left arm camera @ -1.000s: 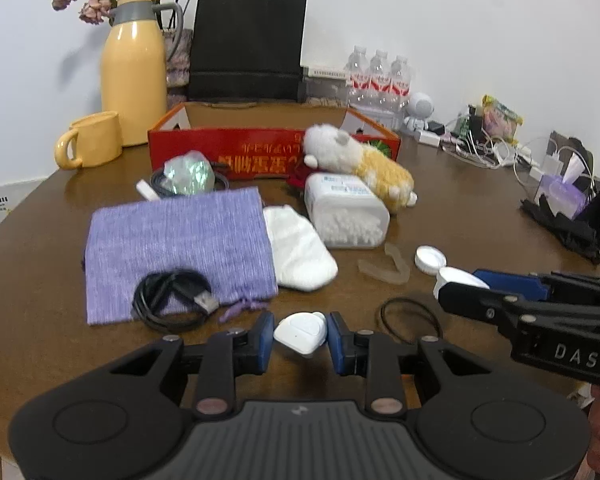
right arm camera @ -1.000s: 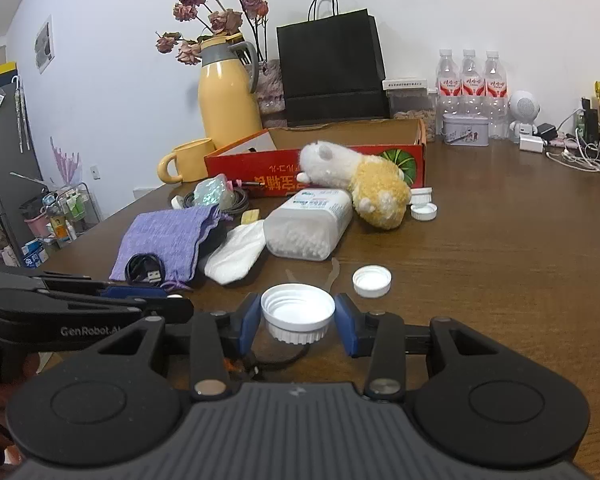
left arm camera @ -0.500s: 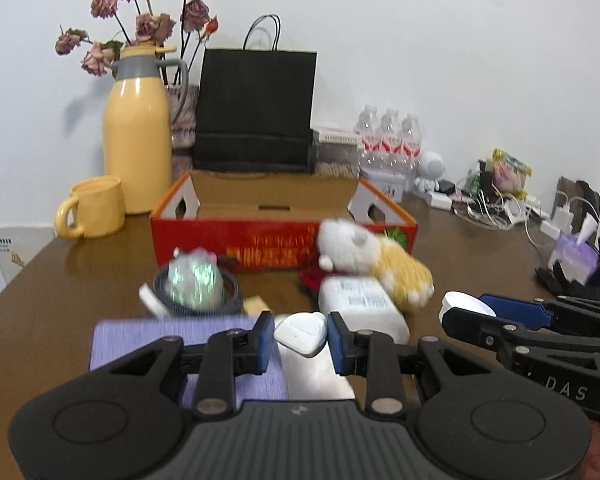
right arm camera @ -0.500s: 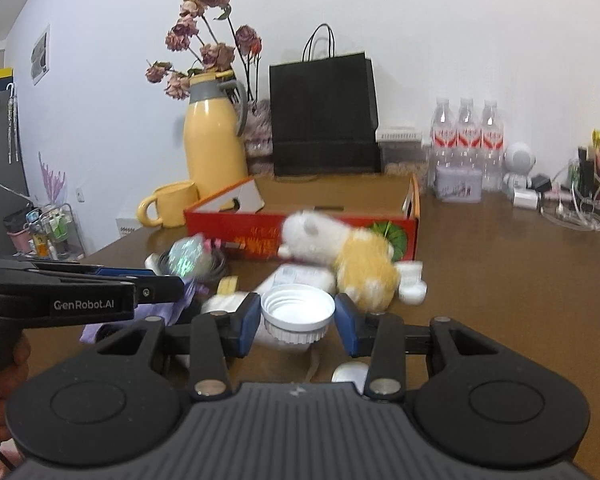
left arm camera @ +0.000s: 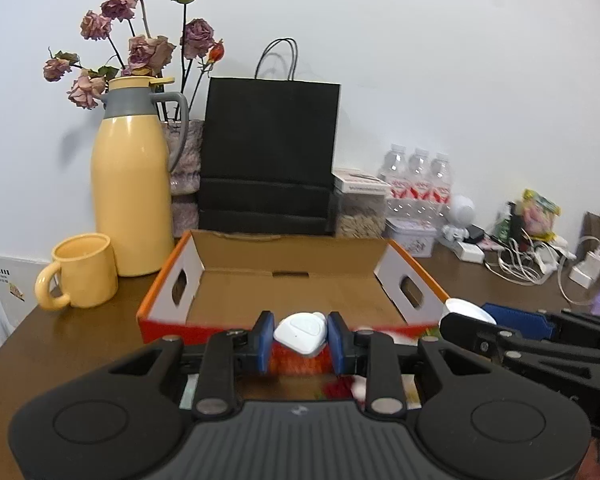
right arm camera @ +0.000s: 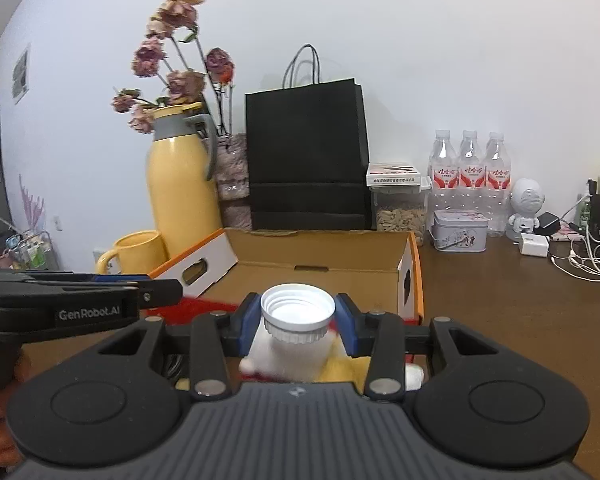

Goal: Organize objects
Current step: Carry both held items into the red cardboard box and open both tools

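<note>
My left gripper (left arm camera: 300, 338) is shut on a small white rounded plastic case (left arm camera: 301, 331) and holds it in the air just before the near red wall of an open cardboard box (left arm camera: 288, 300). My right gripper (right arm camera: 298, 322) is shut on a white screw lid (right arm camera: 298, 314), open side up, held above the box's (right arm camera: 324, 280) near edge. The box's floor looks bare. The right gripper also shows at the right of the left wrist view (left arm camera: 520, 344), and the left gripper at the left of the right wrist view (right arm camera: 80, 300).
Behind the box stand a yellow thermos jug (left arm camera: 130, 200) with dried flowers, a yellow mug (left arm camera: 82, 270), a black paper bag (left arm camera: 268, 160), water bottles (right arm camera: 470, 172) and a tin (right arm camera: 460, 234). Chargers and cables (right arm camera: 580, 256) lie at the right. A plush toy (right arm camera: 300, 364) lies under the right gripper.
Both grippers have risen from the table and moved forward toward the box, each still holding its object. The cloth, cable and container have dropped out of view.
</note>
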